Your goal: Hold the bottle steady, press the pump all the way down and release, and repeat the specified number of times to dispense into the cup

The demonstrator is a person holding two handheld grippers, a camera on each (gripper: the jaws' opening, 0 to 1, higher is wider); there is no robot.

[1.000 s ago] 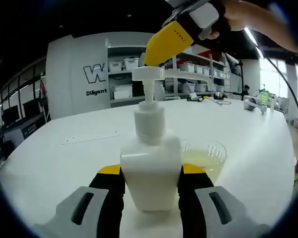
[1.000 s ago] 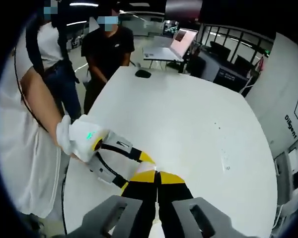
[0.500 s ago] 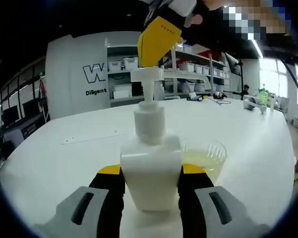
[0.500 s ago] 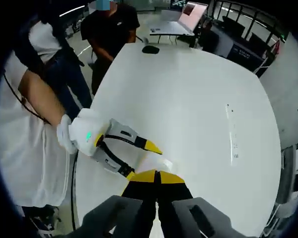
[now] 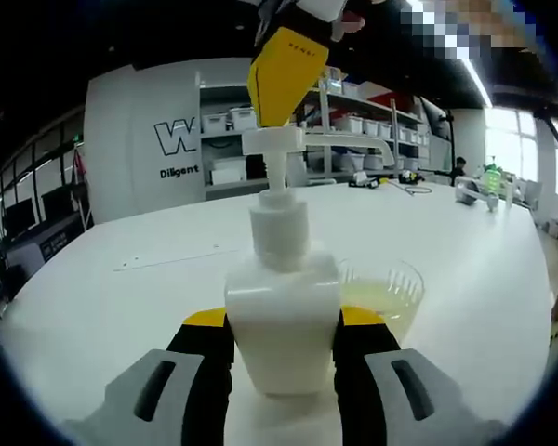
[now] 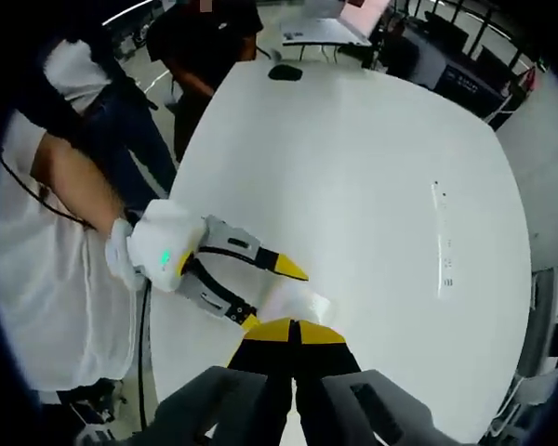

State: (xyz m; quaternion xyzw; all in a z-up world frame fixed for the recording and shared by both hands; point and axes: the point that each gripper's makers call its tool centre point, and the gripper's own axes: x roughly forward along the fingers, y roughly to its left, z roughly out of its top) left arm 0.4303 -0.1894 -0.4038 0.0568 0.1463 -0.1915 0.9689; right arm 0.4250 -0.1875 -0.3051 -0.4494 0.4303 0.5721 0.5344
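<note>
A white pump bottle [image 5: 281, 311] stands on the white table [image 5: 112, 297], and my left gripper [image 5: 284, 323] is shut on its body, one jaw on each side. The pump head [image 5: 274, 139] is raised, its spout pointing right over a clear cup [image 5: 383, 295] of yellowish liquid beside the bottle. My right gripper [image 5: 277, 79] comes down from above, yellow tips together, at the top of the pump head. In the right gripper view, its shut jaws [image 6: 293, 330] point down over the bottle [image 6: 293, 302], with the left gripper [image 6: 219, 269] in a gloved hand.
Shelves with white bins [image 5: 232, 121] and a lettered wall stand behind the table. Small items [image 5: 488, 190] sit at its far right. A laptop [image 6: 330, 23] and a mouse [image 6: 285, 72] lie at the far end. A person [image 6: 200, 56] stands by the table edge.
My right gripper has moved left and lower, from beside the pump head to right over it. The bottle, cup and left gripper have stayed put; the pump is still raised.
</note>
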